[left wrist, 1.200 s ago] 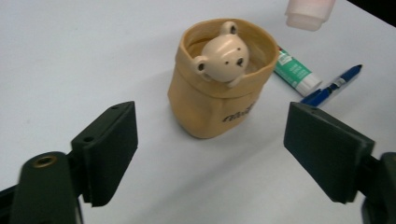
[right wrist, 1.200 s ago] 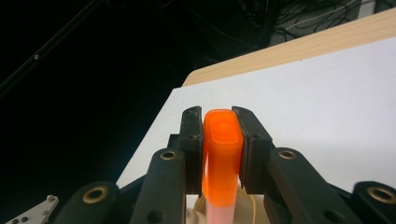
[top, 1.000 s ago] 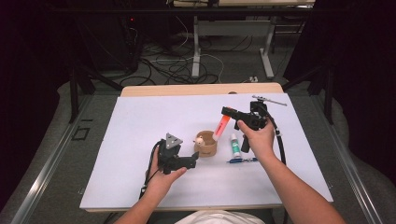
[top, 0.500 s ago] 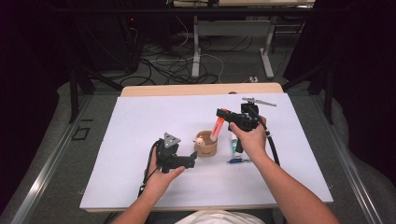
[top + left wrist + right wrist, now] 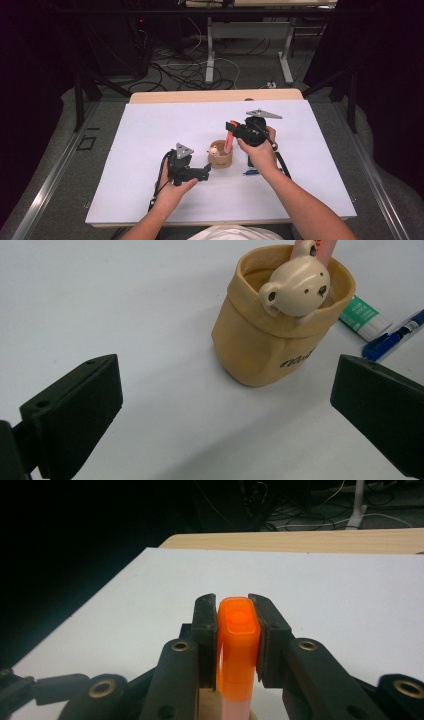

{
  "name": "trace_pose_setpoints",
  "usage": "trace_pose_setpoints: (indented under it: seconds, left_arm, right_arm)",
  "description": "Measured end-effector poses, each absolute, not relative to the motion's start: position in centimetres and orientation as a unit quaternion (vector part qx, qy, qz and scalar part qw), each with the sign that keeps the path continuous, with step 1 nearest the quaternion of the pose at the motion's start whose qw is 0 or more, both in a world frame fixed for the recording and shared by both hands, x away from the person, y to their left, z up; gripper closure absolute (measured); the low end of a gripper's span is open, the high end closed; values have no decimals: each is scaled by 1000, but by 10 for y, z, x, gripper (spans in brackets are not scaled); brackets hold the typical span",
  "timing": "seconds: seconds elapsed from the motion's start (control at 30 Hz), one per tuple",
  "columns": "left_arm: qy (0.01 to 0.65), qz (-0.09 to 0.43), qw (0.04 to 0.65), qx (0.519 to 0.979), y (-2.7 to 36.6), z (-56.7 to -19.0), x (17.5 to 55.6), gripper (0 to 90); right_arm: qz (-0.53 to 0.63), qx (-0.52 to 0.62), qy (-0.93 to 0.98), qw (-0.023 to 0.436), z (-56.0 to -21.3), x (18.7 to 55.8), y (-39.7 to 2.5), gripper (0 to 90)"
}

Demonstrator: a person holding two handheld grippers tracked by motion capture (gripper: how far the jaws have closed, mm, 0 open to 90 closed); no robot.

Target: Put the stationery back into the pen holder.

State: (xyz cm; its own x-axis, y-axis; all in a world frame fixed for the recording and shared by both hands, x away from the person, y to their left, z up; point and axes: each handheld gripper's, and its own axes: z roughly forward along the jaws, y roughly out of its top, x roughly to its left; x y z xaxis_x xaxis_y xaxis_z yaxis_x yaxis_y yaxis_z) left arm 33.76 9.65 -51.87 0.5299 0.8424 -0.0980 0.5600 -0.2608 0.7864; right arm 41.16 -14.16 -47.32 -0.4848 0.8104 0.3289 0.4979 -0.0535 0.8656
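Right gripper: sitting above the table near its middle, held in the person's right hand, whose forearm is coming in from the lower right edge of the high view and angling up and leftward. Jaws are pointing left, toward the cup, and are closing tight on the orange cap of a marker; in the right gripper view the two pads are pressing against both sides of that cap. Marker is hanging tilted, its pale lower end reaching down into the cup.

Cup: tan, soft-looking pot with a small bear head on its rim, standing upright on the white table surface, between the two grippers. Pink barrel of the marker is showing behind the bear head in the left gripper view.

Left gripper: lying low over the table, just left of the cup, gripped by the left hand, whose forearm is rising from the bottom edge. Jaws are standing wide apart, holding nothing, and are aiming at the cup without touching it.

Glue stick: green and white, lying flat on the table beyond the cup in the left gripper view.

Pen: blue, lying beside the glue stick, close to it.
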Motion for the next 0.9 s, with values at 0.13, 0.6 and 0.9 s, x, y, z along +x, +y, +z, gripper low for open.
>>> trace_pose_setpoints:
  seconds: [0.13, 0.6, 0.9]
  left_arm:
    - [452, 173, 405, 776, 96, -519, 337, 3]
    - [450, 171, 403, 778, 94, -521, 337, 4]
    - [450, 169, 402, 779, 94, -521, 337, 5]
  right_arm:
    - [534, 478, 680, 155, -481, 410, -138, 746]
    - [533, 463, 686, 176, -501, 403, -133, 746]
    - [545, 459, 676, 186, -508, 398, -132, 744]
